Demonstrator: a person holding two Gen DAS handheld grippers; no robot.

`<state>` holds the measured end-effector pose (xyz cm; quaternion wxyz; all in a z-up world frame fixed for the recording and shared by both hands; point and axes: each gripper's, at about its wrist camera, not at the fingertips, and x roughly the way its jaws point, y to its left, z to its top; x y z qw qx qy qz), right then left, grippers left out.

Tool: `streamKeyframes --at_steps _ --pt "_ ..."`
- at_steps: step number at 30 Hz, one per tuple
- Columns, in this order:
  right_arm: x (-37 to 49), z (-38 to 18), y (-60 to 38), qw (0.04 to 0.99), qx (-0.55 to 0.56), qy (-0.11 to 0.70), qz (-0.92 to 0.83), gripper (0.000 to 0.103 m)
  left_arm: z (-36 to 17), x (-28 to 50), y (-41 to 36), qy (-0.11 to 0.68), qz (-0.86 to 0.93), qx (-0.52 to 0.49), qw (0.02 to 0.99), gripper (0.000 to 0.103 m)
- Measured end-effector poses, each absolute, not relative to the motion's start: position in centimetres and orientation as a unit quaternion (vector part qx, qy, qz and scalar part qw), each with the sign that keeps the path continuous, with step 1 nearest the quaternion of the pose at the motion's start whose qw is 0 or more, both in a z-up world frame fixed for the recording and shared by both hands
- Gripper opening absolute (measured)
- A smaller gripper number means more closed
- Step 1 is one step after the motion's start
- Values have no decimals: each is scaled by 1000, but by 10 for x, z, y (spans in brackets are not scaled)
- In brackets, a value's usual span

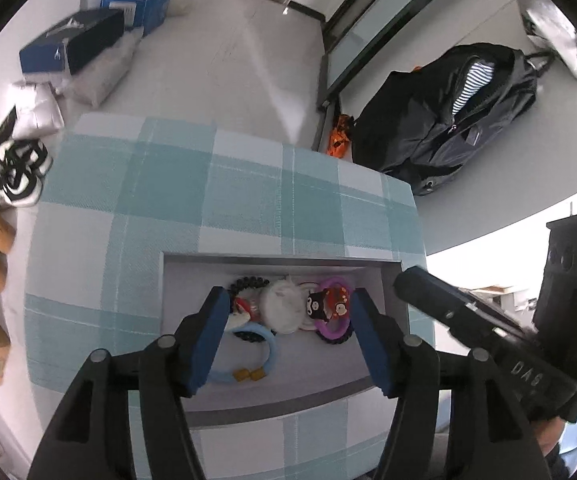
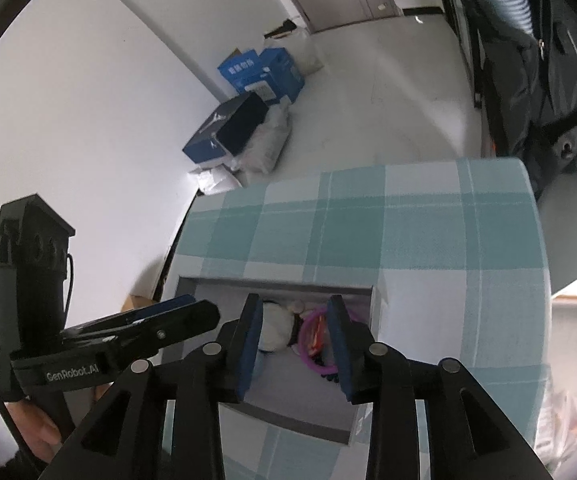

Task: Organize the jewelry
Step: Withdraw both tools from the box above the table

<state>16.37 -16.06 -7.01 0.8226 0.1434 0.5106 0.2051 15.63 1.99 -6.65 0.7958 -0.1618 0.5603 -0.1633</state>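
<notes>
Jaws apart, two grippers (image 1: 288, 320), one tray (image 1: 288, 384)

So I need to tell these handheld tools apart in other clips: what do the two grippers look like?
Both look alike: black plastic arms with silver rivets, ending in flat blue pads. Left gripper; right gripper. The left one's body reads "GenRobot.AI" in the right wrist view, with a thin black cable. The right one's body shows "DAS".
</notes>
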Motion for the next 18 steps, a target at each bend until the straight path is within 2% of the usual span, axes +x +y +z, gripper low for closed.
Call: streamKeyframes --at_steps 3,10,18 --pt "159 -62 -163 834 145 492 202 59 -65 154 22 554 -152 -155 804 58" --pt "146 -49 -162 855 115 463 201 75 -52 139 19 514 -118 -101 844 58" --pt "124 -43 -159 867 79 450 201 85 -33 116 13 465 -85 -52 880 60"
